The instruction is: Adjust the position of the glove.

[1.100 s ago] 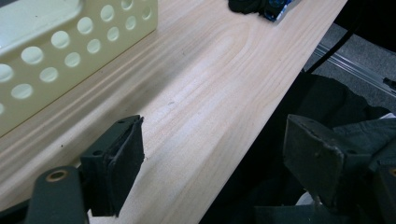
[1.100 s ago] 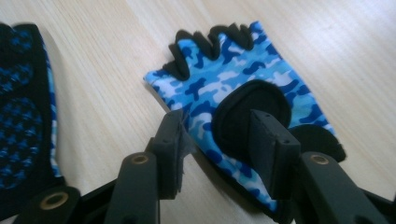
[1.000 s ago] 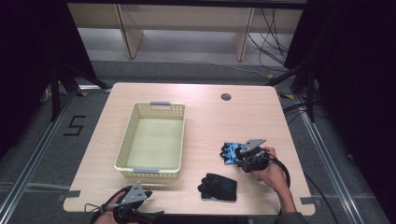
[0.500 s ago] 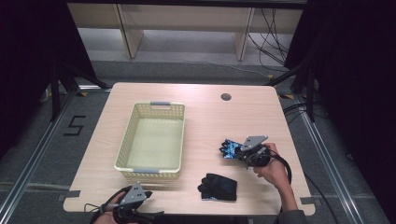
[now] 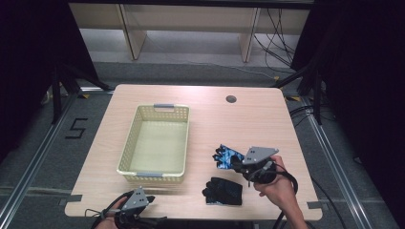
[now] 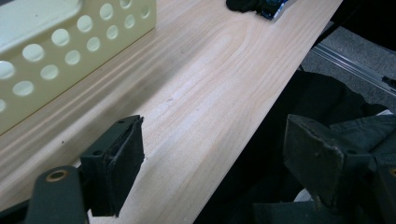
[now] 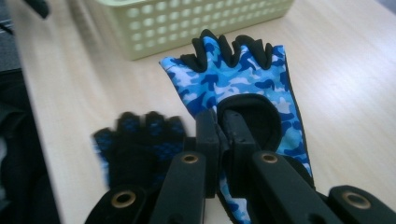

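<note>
A blue camouflage fingerless glove (image 5: pixel 225 156) lies on the table's right half, with its finger ends pointing toward the basket. My right gripper (image 5: pixel 237 165) is shut on its cuff edge; in the right gripper view the jaws (image 7: pixel 222 126) pinch the dark cuff of the blue glove (image 7: pixel 233 74). A black glove (image 5: pixel 223 191) lies flat just nearer the front edge, beside the blue one (image 7: pixel 135 144). My left gripper (image 5: pixel 148 198) rests at the table's front edge, open, with nothing between its fingers (image 6: pixel 217 135).
A pale yellow perforated basket (image 5: pixel 125 143) stands empty on the left-centre of the wooden table, and its wall (image 6: pixel 56 51) is close to the left gripper. A round cable hole (image 5: pixel 231 99) is at the back. Dark cloth hangs below the front edge.
My right gripper has shifted slightly left and nearer, with the blue glove's cuff moving with it. The left gripper has stayed put.
</note>
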The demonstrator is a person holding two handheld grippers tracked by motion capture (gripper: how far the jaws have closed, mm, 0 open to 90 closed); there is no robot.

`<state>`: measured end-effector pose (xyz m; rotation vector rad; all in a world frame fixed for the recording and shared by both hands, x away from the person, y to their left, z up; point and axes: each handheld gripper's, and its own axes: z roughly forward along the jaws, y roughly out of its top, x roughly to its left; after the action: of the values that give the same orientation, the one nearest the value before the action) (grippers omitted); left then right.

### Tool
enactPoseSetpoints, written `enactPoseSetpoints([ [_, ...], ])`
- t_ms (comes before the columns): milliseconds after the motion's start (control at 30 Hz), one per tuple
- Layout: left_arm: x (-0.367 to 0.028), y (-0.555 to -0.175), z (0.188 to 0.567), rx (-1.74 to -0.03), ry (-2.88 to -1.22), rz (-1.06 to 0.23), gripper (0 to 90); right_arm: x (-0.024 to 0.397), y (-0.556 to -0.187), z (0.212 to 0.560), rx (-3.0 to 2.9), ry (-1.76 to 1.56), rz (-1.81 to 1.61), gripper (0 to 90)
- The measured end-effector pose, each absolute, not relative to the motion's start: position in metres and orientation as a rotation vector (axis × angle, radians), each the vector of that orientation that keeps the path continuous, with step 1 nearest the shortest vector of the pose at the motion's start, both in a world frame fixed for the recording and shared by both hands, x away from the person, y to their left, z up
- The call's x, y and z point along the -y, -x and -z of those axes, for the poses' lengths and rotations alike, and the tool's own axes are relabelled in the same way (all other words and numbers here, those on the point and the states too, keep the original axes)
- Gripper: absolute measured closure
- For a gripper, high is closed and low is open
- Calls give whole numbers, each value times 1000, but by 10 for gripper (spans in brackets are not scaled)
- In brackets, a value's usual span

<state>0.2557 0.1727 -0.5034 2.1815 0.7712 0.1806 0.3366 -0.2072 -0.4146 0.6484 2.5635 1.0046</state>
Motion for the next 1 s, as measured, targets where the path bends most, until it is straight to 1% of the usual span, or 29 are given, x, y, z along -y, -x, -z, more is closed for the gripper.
enactPoseSetpoints([
  [67, -171, -254, 504, -802, -2158, -168, 200, 201, -328, 417, -2569, -654, -1020, 870],
  [100, -174, -256, 503, -766, -2189, -195, 200, 199, -324, 418, -2578, -641, -1018, 870],
  [300, -172, -253, 504, -798, -2160, -172, 200, 189, -306, 428, -2570, -693, -971, 870],
  [400, -173, -255, 503, -768, -2180, -190, 200, 188, -303, 432, -2576, -678, -972, 870],
  [433, -172, -254, 503, -793, -2171, -177, 200, 187, -301, 434, -2589, -689, -969, 870],
  [633, -172, -253, 504, -798, -2160, -170, 199, 184, -296, 446, -2621, -702, -956, 868],
  [967, -171, -254, 504, -793, -2175, -178, 199, 176, -291, 464, -2677, -680, -870, 863],
  [1000, -172, -254, 503, -769, -2186, -184, 199, 174, -291, 466, -2678, -675, -865, 861],
])
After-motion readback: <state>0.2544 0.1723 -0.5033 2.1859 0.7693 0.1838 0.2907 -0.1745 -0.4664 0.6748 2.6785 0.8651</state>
